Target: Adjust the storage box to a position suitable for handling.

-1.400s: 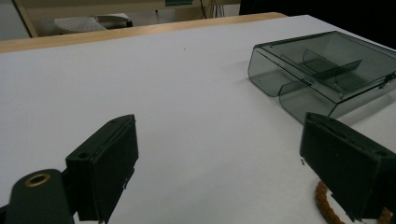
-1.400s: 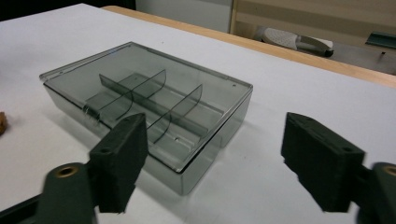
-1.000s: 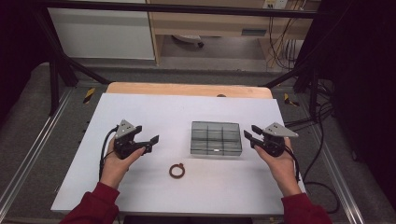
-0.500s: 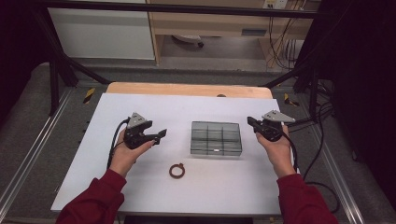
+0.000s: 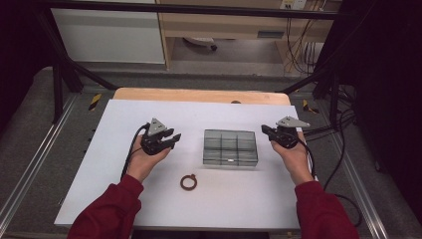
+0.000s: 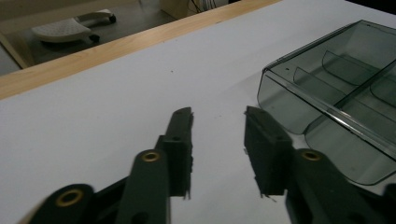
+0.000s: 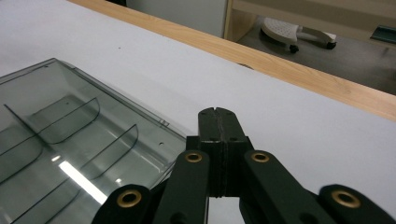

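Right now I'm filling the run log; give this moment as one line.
left claw: closing, empty | right claw: shut, empty | box: between claws | ring: untouched

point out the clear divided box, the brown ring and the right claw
clear divided box (image 5: pixel 230 148), high view, centre divider
brown ring (image 5: pixel 188 182), high view, its band
right claw (image 7: pixel 218 122), right gripper view, shut tips

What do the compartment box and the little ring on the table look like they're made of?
The compartment box looks like smoky translucent plastic, glossy: its dividers show through and light glints off it. The ring is reddish-brown with a dull look, perhaps rubber or tape; too small to be sure.
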`<state>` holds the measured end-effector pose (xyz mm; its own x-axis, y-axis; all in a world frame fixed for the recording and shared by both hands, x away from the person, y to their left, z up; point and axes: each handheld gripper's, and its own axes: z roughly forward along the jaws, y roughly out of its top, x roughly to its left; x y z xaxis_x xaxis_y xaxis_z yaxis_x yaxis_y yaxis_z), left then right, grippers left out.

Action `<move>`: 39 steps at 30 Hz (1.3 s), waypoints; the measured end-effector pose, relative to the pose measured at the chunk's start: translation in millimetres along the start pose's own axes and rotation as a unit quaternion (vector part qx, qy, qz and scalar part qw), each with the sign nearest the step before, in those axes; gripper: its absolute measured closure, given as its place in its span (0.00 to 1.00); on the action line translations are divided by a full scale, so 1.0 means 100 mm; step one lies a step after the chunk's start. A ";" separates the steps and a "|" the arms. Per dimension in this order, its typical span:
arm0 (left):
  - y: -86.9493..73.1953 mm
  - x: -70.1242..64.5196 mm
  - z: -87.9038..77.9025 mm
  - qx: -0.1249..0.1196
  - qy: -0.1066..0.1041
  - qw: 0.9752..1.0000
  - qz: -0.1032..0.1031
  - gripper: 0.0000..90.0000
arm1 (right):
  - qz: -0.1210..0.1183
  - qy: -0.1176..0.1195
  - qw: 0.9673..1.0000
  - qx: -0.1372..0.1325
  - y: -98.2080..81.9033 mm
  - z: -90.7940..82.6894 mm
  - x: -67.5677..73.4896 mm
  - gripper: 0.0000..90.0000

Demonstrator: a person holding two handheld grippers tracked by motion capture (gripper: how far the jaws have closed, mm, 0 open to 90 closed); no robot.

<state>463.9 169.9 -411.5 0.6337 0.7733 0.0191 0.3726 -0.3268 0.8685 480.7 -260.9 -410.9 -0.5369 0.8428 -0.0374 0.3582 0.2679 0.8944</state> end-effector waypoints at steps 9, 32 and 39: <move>0.06 -0.05 0.25 0.026 -0.018 0.999 0.012 0.99 | -0.001 0.002 1.000 0.013 -0.01 0.24 -0.19 1.00; -0.06 -0.47 0.52 0.095 -0.066 0.993 0.016 1.00 | -0.044 0.056 0.994 0.081 -0.25 0.51 -0.09 1.00; -0.07 -0.55 0.54 0.093 -0.076 0.993 0.019 1.00 | -0.063 0.055 0.993 0.083 -0.24 0.50 -0.09 1.00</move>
<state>462.9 99.7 -445.8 0.7396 0.6720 -0.0382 0.4569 -0.4596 0.7616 515.1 -251.5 -454.0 -0.6628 0.7438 -0.0861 0.3998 0.4487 0.7993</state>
